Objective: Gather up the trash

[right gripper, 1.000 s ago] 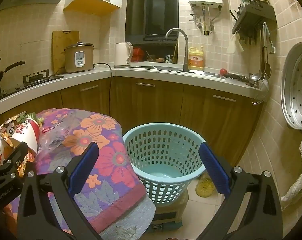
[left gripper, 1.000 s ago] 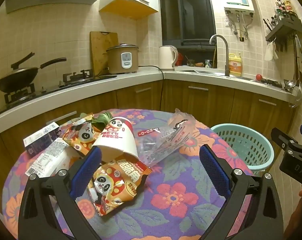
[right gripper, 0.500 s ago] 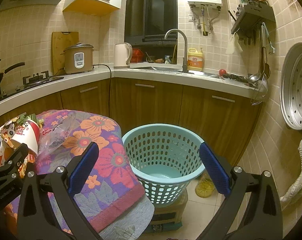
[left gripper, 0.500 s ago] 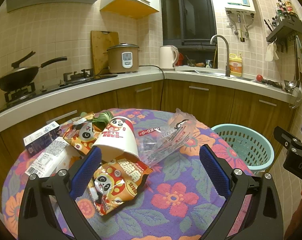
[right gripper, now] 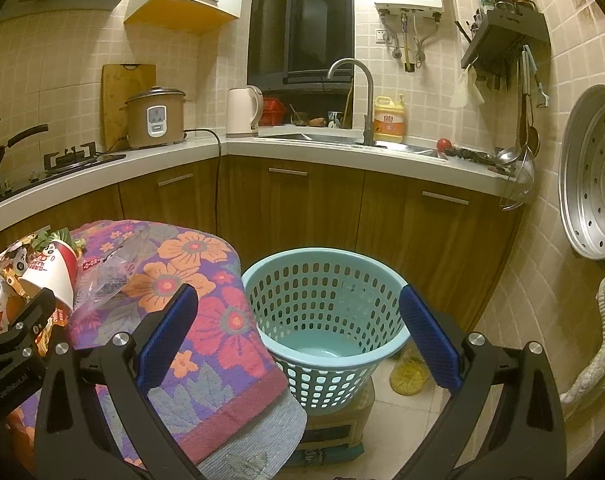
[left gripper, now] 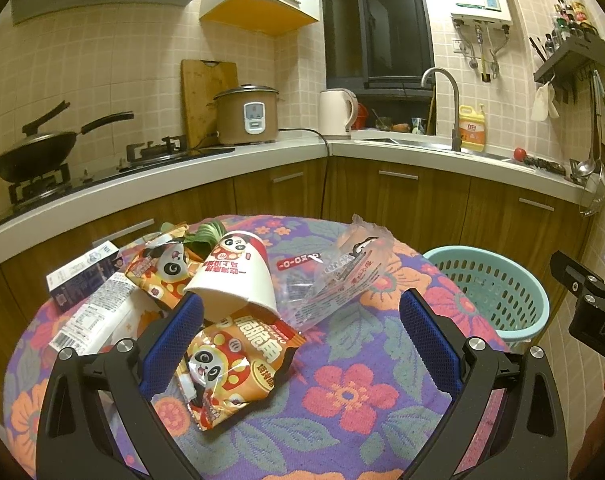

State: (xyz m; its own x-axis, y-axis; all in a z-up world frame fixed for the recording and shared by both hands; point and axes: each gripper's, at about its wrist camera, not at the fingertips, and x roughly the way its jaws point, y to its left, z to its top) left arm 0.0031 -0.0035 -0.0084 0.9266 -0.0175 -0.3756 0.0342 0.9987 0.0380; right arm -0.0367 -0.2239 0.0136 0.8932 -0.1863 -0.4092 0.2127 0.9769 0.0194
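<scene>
The trash sits in a loose heap at the left centre of the left wrist view: an orange panda snack bag lies nearest, just ahead of the left claw, with a tipped paper noodle cup touching its far edge, a second orange snack packet behind the cup, a clear plastic wrapper slanting off to the right, and a white packet and a small blue-and-white carton at the far left. All of it rests on the round tabletop with its floral cloth. Beyond the right edge of the cloth stands the teal laundry-style basket, which looks empty in the right wrist view and is raised on a box on the floor. The left claw is spread wide and holds nothing, its blue pads framing the panda bag; the right claw is likewise spread and empty, pointing at the basket mouth. By my reading nothing has been collected yet, and the step in hand is the approach to the first piece. The next move probably calls for lowering the left claw onto the panda bag's raised crinkled edge and pinching it there, since a flat foil bag can slip or drag the cup along.
</scene>
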